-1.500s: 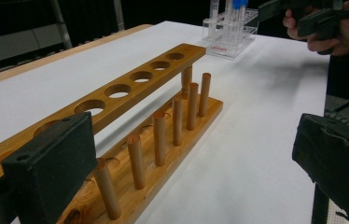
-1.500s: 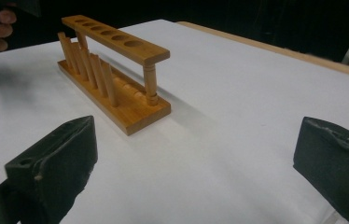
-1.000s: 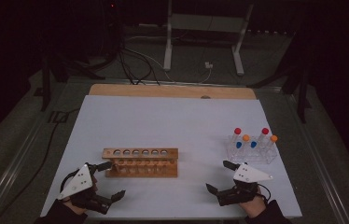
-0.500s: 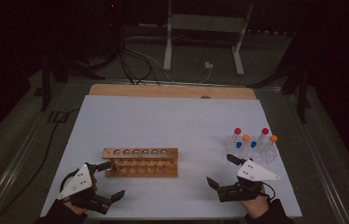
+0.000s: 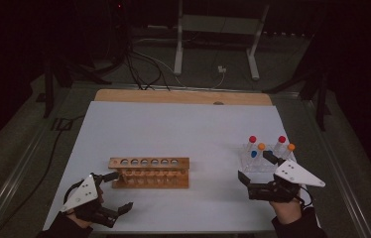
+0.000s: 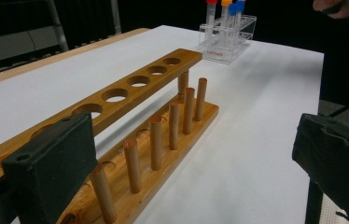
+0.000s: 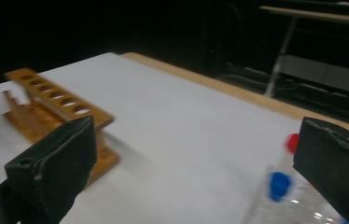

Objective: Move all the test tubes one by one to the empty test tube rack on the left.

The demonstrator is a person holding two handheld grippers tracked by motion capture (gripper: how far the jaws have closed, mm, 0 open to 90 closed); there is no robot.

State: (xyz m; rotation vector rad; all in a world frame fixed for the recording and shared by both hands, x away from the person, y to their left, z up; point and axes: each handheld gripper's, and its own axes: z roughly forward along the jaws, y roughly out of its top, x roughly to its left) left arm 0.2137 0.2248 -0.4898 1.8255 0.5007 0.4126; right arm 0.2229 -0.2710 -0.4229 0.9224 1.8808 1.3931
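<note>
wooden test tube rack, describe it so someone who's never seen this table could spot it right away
On the white table, look near the front edge on the person's left, just ahead of the left gripper. The brown wooden test tube rack lies there, a long top bar with a row of round holes over upright pegs. Unlike the clear plastic rack of coloured-cap tubes at the right, it holds no tubes.

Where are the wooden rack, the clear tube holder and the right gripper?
wooden rack [image 5: 149, 162], high view, its top bar with holes.
clear tube holder [image 5: 257, 165], high view, its front wall.
right gripper [image 5: 259, 171], high view, between its open fingertips.
</note>
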